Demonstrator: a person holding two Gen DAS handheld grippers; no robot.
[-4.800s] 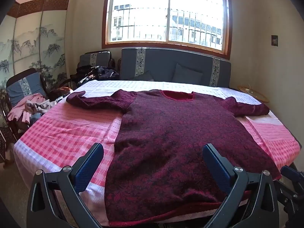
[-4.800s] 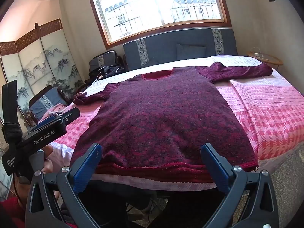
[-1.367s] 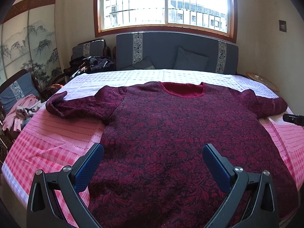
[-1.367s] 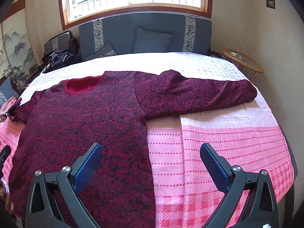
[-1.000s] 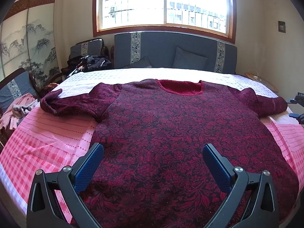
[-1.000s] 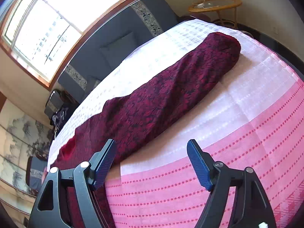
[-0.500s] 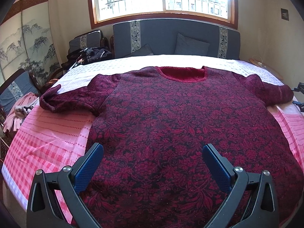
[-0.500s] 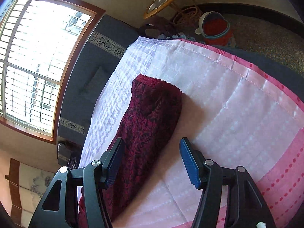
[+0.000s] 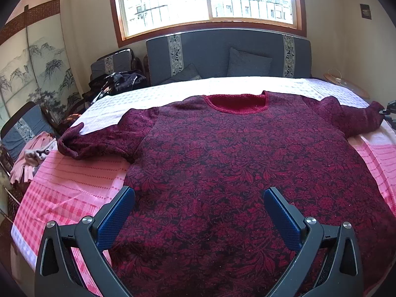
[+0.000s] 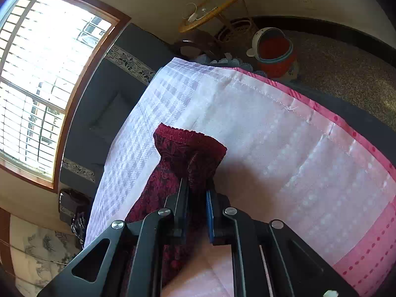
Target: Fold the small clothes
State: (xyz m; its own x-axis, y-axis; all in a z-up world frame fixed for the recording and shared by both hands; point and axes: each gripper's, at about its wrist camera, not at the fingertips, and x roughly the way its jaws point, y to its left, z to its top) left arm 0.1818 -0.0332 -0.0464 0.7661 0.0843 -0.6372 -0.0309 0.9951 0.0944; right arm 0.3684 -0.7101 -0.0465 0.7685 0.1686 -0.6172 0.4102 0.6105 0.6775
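Bright window (image 9: 208, 0) glare, fisheye-warped edges

1. One dark red, floral-patterned knit sweater (image 9: 222, 168), spread flat across the bed, with two sleeves reaching toward the bed's left and right edges.
2. One pink and white checked bedspread (image 9: 74, 185) covering the bed.
3. Two black grippers with blue pads: the left gripper (image 9: 198, 212), with its jaws wide apart, and the right gripper (image 10: 196, 193), clamped on a sleeve cuff near the bed's right edge.
4. Two grey cushions (image 9: 247, 63) against the headboard.
5. One round rattan side table (image 10: 212, 10) beyond the bed's far right corner.
6. One red pot-like container (image 10: 274, 52) on the floor.
7. One pile of pink clothes (image 9: 29, 156) off the bed's left edge.
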